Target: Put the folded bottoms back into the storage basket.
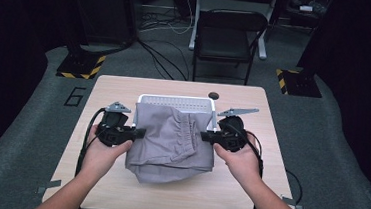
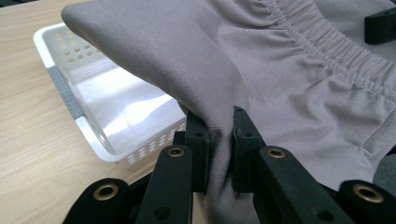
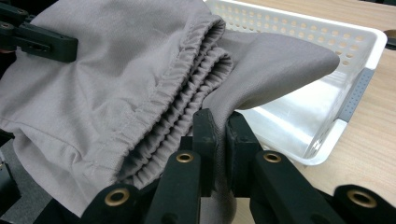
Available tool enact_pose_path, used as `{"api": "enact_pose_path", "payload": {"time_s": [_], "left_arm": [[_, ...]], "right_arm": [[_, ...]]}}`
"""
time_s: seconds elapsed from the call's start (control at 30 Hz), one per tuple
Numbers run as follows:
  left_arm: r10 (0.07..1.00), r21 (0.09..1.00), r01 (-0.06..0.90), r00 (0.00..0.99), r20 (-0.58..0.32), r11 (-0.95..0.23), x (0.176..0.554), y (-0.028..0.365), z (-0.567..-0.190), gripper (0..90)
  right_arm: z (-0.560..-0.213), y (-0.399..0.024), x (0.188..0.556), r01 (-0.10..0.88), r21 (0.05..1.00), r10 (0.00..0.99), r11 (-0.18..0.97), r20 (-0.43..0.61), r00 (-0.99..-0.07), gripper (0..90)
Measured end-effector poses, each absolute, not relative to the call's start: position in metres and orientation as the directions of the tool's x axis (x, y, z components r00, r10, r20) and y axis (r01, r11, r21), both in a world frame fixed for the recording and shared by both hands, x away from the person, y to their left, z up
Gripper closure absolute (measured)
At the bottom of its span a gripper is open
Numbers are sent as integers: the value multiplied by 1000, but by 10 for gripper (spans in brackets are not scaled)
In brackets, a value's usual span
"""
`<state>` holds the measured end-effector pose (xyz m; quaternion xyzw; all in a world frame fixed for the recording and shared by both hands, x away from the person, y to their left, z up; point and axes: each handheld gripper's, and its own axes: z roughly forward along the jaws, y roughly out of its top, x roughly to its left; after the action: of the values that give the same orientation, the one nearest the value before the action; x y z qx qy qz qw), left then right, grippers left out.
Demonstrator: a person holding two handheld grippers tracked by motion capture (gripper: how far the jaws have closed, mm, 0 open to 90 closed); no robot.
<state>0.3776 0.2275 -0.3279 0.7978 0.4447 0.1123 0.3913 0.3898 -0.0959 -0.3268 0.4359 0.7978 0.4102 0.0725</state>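
A folded grey garment [image 1: 173, 141] with an elastic waistband hangs stretched between both grippers, partly over a white perforated basket [image 1: 173, 101] on the wooden table. My left gripper [image 1: 138, 132] is shut on the garment's left edge; in the left gripper view its jaws pinch the grey cloth [image 2: 219, 154], with the basket [image 2: 88, 88] behind. My right gripper [image 1: 205, 135] is shut on the right edge; in the right gripper view the cloth [image 3: 219, 140] runs between the jaws, the waistband [image 3: 187, 93] to the left and the basket [image 3: 322, 93] beyond.
The wooden table [image 1: 124, 87] has a small dark round object [image 1: 214, 95] behind the basket. A black folding chair [image 1: 229, 37] stands beyond the table's far edge. Cables trail from both grippers off the near edge.
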Motion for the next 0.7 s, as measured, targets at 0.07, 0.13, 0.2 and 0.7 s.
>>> {"api": "enact_pose_path", "payload": {"time_s": [0.07, 0.13, 0.2, 0.7], "left_arm": [[798, 723, 623, 579, -170, -298, 380, 227, -326, 807], [800, 726, 617, 579, -157, -304, 383, 225, -324, 807], [800, 726, 618, 579, -159, -302, 386, 225, -322, 807], [816, 725, 633, 550, -177, -270, 417, 226, -319, 807]], "right_arm": [[-324, -94, 392, 601, 732, 761, 322, 178, -624, 845], [-317, -92, 393, 599, 734, 759, 321, 179, -626, 845], [-311, -90, 396, 591, 735, 759, 332, 164, -630, 845], [-306, -86, 428, 611, 717, 766, 335, 170, -620, 844]]}}
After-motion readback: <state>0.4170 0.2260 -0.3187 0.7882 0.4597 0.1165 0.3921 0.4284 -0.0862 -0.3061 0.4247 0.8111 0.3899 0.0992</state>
